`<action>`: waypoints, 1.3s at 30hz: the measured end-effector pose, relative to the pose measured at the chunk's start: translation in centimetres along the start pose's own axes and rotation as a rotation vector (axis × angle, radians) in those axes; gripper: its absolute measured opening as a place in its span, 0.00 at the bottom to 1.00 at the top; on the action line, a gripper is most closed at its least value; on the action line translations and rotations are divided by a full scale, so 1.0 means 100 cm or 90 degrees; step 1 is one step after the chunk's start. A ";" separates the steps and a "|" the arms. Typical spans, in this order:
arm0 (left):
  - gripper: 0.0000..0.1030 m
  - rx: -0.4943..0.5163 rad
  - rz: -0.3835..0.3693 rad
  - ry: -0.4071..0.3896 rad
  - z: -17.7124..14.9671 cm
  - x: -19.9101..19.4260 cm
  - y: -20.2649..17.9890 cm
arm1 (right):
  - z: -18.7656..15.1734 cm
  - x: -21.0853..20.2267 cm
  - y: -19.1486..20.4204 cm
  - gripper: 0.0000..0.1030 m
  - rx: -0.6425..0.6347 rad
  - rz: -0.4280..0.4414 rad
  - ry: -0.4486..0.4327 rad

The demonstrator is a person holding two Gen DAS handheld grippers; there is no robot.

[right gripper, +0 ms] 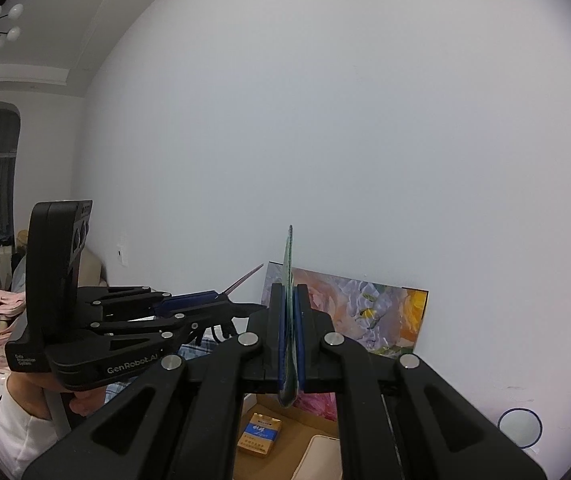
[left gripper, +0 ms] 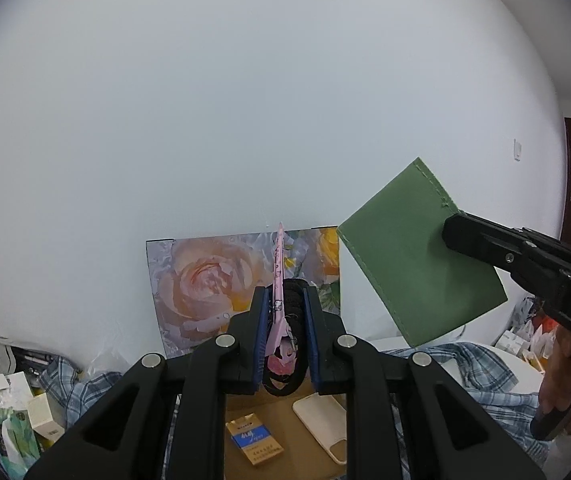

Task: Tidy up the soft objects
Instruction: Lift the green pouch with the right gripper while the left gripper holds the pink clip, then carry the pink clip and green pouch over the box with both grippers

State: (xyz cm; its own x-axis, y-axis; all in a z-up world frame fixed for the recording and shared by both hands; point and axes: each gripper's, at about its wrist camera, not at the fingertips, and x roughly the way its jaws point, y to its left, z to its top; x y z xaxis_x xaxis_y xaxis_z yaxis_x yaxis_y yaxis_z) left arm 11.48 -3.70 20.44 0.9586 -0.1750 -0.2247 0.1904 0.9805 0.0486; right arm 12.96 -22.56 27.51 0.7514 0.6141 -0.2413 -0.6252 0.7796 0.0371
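In the left wrist view my left gripper (left gripper: 285, 294) is shut on a pink hair clip (left gripper: 278, 264) standing upright, with black hair ties (left gripper: 294, 305) pinched beside it. To the right, my right gripper (left gripper: 451, 232) is shut on the edge of a flat green fabric pouch (left gripper: 413, 260), held in the air before the wall. The right wrist view shows that pouch (right gripper: 289, 256) edge-on between the blue pads of the right gripper (right gripper: 288, 289). The left gripper (right gripper: 259, 306) sits to its left, the clip's pink tip (right gripper: 247, 276) poking out.
A floral picture (left gripper: 205, 280) leans against the white wall. Below lies a cardboard box (left gripper: 281, 416) holding a blue-and-yellow pack (left gripper: 253, 440) and a cream phone case (left gripper: 323, 426). A plaid shirt (left gripper: 481, 372) surrounds it. Small cartons (left gripper: 9, 412) crowd the left; a blue-rimmed white dish (right gripper: 519, 428) sits right.
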 end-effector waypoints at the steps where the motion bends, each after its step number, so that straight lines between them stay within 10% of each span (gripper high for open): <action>1: 0.18 0.002 0.005 0.001 0.000 0.004 0.001 | -0.001 0.004 -0.002 0.04 0.005 0.000 0.002; 39: 0.18 -0.033 -0.003 0.227 -0.115 0.142 0.032 | -0.126 0.123 -0.043 0.04 0.144 0.015 0.226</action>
State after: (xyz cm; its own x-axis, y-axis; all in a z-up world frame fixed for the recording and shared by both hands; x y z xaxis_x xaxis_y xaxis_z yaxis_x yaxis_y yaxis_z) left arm 23.25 -2.04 6.19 0.8216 -0.1461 -0.5510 0.1750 0.9846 0.0000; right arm 22.23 -19.91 12.20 0.5933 0.5822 -0.5558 -0.5493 0.7976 0.2492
